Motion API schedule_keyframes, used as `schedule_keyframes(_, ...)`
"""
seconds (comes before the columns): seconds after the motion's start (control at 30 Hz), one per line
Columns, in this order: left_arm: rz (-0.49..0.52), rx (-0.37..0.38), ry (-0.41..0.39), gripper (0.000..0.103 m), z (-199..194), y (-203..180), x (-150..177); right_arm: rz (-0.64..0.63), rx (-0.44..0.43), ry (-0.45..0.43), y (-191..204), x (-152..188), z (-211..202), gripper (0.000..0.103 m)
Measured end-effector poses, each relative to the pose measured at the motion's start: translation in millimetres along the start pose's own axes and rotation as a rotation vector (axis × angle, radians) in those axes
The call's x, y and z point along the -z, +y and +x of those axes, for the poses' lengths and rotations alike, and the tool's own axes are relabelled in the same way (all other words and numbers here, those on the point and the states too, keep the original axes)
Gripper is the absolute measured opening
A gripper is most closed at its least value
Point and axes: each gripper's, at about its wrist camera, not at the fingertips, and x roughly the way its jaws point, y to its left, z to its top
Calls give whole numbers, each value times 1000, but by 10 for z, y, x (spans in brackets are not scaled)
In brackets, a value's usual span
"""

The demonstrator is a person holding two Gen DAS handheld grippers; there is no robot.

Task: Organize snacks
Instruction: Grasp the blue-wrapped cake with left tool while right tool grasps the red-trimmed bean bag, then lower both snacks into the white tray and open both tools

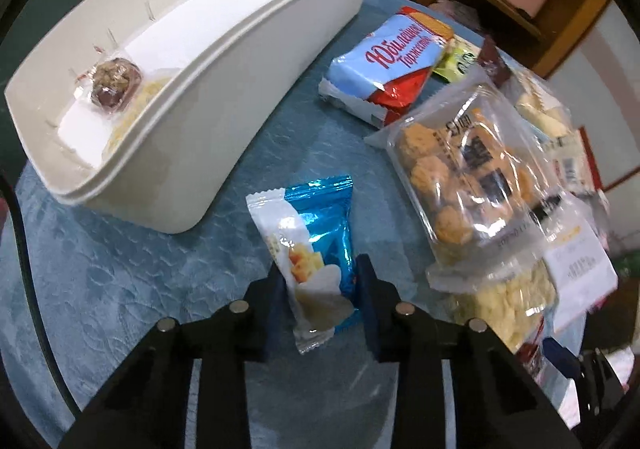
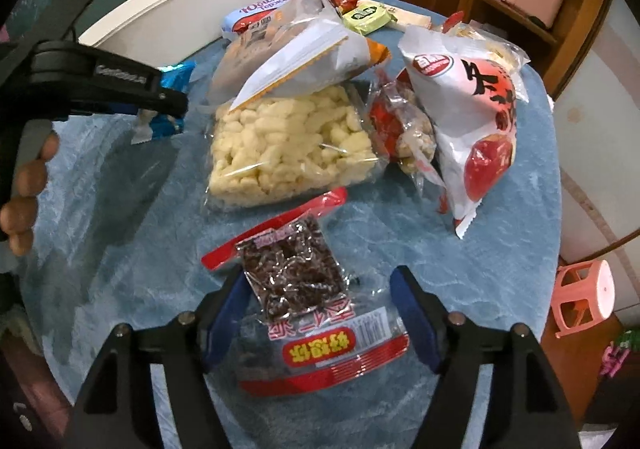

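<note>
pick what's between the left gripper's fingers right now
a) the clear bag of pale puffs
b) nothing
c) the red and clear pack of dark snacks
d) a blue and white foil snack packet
d, the blue and white foil packet stands between the fingers of the left gripper, next to the white bin.
</note>
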Motion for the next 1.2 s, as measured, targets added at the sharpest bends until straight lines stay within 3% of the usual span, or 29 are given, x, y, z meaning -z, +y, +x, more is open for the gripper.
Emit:
schedule_keyframes(0.1, 17, 57, 20, 30, -75, 97, 74, 14, -1, 5, 65, 9, -47, 48)
schedule_keyframes(0.3, 121, 117, 20, 29, -372, 132, 231, 79, -7, -2, 148, 47, -175, 45)
schedule_keyframes(0.5, 276, 116, -104, 29, -1053, 115, 336, 118, -34, -93, 344, 29, -612, 45)
schedule_keyframes(0.73, 368, 105, -248, 29, -1886, 369, 78, 107, -35, -232, 738, -260, -1295, 45)
schedule_keyframes(1.0, 402, 36, -421, 29, -2735, 818, -563, 150, -68, -382, 1035, -1047, -2000, 45)
schedule_keyframes(1.2, 402, -14, -511, 30, -2979, 1051, -1048, 191, -59, -449, 1208, -1834, -2199, 45)
